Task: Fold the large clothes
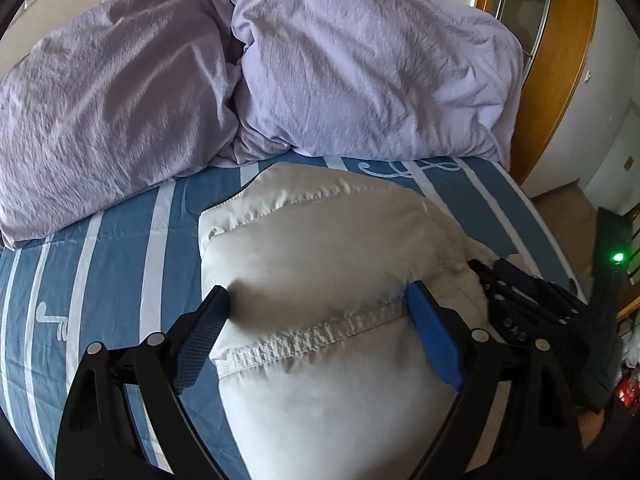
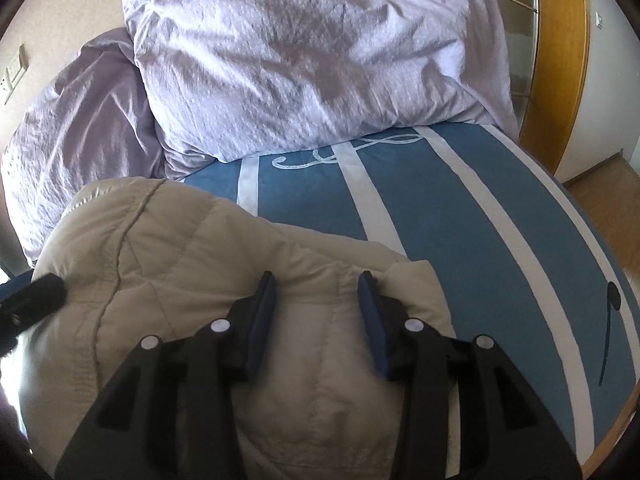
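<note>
Left wrist view: left hand-held gripper jaws spread wide, straddling the puffy beige jacket on the striped bed, probably pressing it flat.
Right wrist view: right hand-held gripper also open, resting on the jacket's right edge.

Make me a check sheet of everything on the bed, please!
Surface: bed sheet, blue with white stripes.
Job's things: puffy beige jacket bundled on the sheet.
Clutter: lilac duvet heaped behind the jacket.
Grippers: left gripper open, fingers either side of a jacket bulge; right gripper open over the jacket.
Cables: nothing seen.
Surroundings: wooden frame, wall socket, green light.
</note>
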`<state>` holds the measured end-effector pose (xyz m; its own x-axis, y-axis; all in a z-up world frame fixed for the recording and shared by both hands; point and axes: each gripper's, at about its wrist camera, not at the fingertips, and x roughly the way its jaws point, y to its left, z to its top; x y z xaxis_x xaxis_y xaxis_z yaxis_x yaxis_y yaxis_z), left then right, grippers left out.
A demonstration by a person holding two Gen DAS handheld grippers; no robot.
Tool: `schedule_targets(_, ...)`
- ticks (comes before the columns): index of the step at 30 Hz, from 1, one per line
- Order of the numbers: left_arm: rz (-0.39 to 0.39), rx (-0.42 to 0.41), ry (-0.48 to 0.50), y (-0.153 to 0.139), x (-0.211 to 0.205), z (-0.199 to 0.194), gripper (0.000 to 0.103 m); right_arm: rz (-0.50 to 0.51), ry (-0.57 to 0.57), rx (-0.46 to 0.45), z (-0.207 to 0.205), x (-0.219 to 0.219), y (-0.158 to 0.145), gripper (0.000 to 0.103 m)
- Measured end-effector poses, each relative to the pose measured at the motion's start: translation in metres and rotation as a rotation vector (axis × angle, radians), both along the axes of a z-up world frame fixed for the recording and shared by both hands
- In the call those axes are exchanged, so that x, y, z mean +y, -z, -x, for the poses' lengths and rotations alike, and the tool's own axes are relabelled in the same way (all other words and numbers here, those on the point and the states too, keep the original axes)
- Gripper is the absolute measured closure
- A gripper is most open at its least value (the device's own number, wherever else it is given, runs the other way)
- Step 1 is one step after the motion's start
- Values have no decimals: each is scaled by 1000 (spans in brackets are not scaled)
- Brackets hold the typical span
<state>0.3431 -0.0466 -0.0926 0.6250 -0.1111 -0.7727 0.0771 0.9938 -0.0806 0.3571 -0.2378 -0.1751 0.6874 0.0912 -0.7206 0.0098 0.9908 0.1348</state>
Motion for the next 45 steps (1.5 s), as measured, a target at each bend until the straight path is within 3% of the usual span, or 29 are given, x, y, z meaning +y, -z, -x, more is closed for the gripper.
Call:
schedule_targets(12,-27,-10,-49,25,3,-8,1,26,6,-16,-6,5,8,59)
schedule_targets(45,-13,-46,-60,44,9,-12,1,23,20,-64,-9,7,11,59)
